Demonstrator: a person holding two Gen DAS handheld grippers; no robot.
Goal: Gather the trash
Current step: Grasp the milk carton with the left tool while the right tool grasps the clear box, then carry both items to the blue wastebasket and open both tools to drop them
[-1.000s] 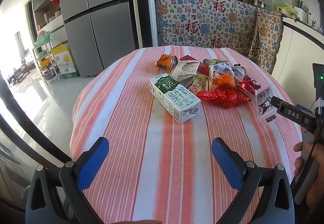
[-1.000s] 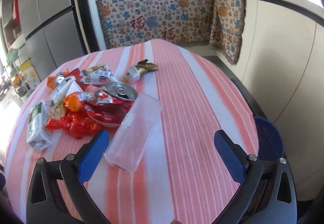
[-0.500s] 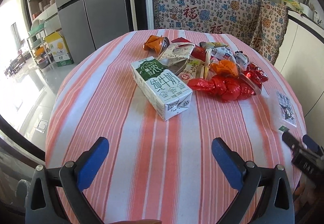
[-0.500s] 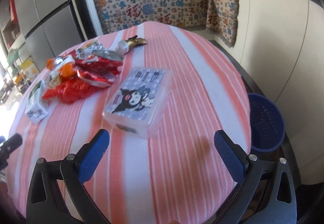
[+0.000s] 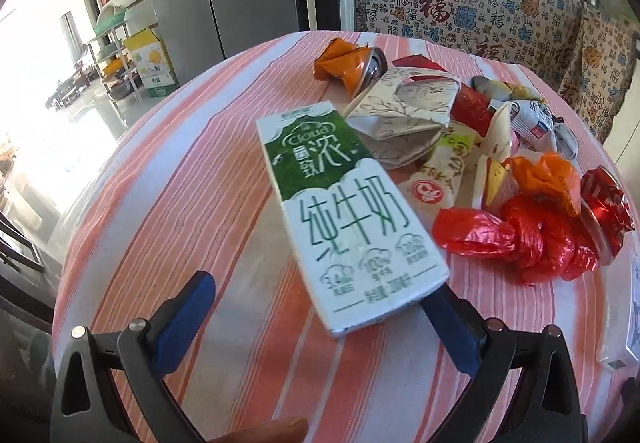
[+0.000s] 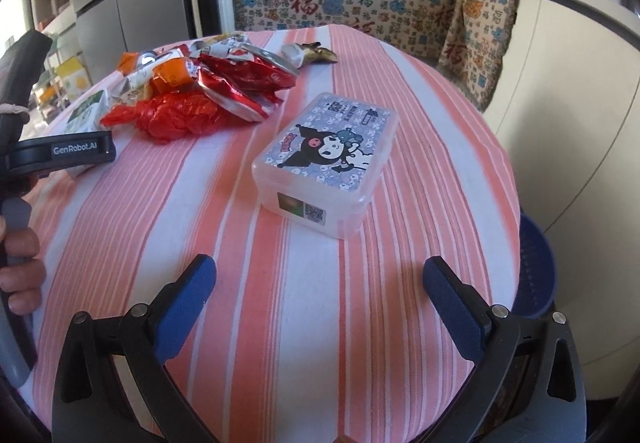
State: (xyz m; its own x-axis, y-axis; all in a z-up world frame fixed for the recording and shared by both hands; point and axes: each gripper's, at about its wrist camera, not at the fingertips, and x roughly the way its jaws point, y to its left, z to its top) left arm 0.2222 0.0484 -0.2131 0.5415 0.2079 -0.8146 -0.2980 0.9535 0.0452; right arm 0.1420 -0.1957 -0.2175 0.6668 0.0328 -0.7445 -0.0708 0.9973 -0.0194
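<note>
My left tongs (image 5: 316, 317) stand wide apart, low over the striped tablecloth (image 5: 168, 203) at the table's near-left edge, nothing between the pads yet. The milk carton (image 5: 340, 211) lies flat on its broad face just ahead, its near end overlapping my right-hand finger; whether it touches that pad I cannot tell. I judge it empty or nearly so: light, walls of stiff waxed card that would dent under a hard squeeze, surface a bit slick. Best taken across the narrow sides near the near end, gently, so it does not buckle or skate away. Behind it, toward the middle of the table, sits the heap: a crushed orange can (image 5: 352, 65), a crumpled printed paper bag (image 5: 400, 119), small wrappers, then a knotted red plastic bag (image 5: 520, 243) and a flattened red can (image 5: 604, 211) toward the right edge. The bag is soft and nearly weightless, pinch it at the knot; the cans are thin metal with sharp creases, grip across the folded body. My right tongs (image 6: 318, 293) are likewise spread open and empty, hovering over bare cloth at the near-right edge. Ahead of them sits a clear plastic box (image 6: 326, 163) with a cartoon lid, apart from the heap. Rigid and smooth-walled, probably slippery; take it across the short sides. A blue bin (image 6: 536, 263) shows beyond the right edge, below the table.
</note>
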